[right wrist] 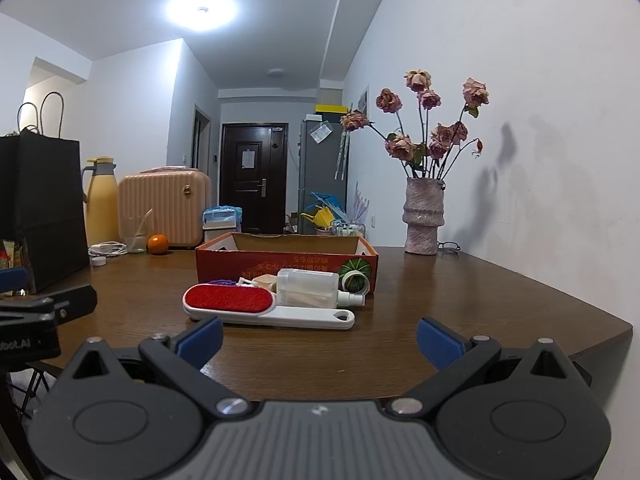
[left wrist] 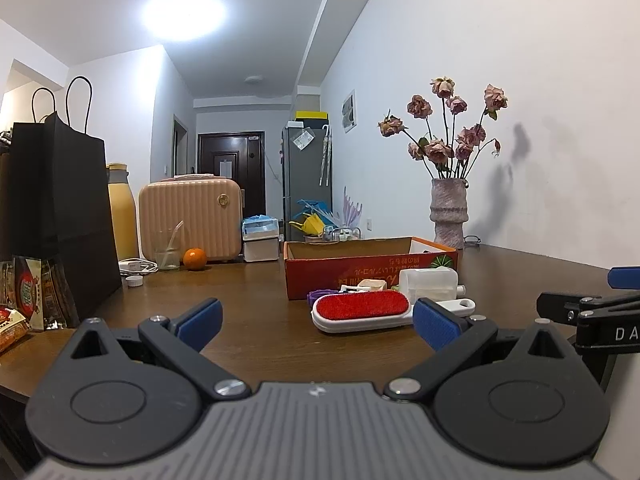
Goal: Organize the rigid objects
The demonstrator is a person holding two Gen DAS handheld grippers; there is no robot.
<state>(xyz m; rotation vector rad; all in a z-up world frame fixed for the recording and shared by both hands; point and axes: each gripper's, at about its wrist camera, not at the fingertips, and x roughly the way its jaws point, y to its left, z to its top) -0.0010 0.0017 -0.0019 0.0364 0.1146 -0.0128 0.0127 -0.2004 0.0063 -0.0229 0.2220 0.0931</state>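
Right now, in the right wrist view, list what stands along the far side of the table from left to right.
Black paper bag → yellow thermos jug → glass with a straw → orange → red cardboard box → vase of dried roses → eyeglasses.

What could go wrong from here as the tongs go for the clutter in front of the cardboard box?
1. The lint brush lies flat and low, so the open right tongs may scrape the table or slip off it.
2. The clear container, spray bottle and smaller bits sit bunched together against the box; grabbing one could knock the others.
3. The left tongs hover close beside the right ones, so the two could collide.
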